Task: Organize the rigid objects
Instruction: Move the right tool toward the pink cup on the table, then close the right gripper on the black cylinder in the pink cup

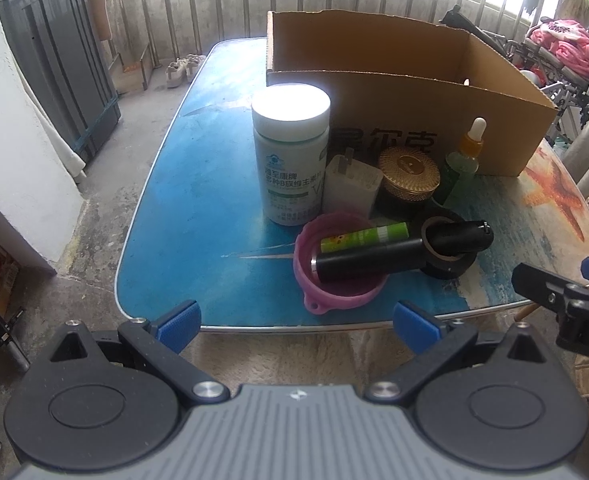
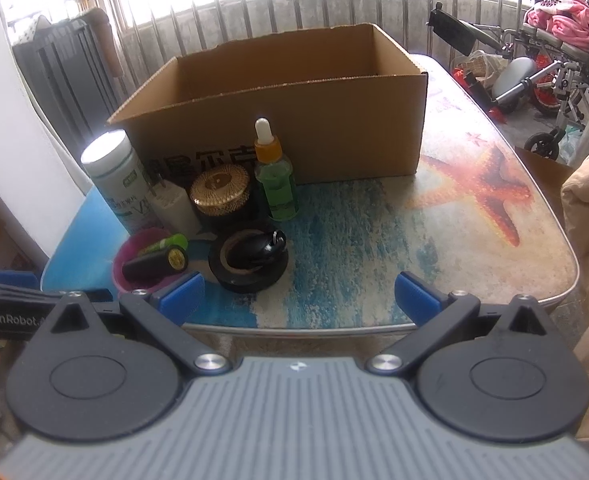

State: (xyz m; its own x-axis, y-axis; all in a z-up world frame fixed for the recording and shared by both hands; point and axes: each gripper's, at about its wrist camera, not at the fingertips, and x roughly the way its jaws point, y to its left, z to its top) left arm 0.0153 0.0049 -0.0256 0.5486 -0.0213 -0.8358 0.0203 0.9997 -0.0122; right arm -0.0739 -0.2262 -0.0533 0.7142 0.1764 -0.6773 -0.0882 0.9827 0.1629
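Balcony table [image 2: 374, 240]: items clustered outside cardboard box [image 2: 294, 120]; your left gripper [image 1: 296, 322] and right gripper [image 2: 298, 294] gape wide, holding nothing | nothing visibly boxed; everything remains

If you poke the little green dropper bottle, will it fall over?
Probably yes. The dropper bottle is tall and narrow and stands upright, so a push near its white tip would likely tip it. It looks see-through and hard, maybe glass, so it might break. Once on its side, its round body could roll across the table.
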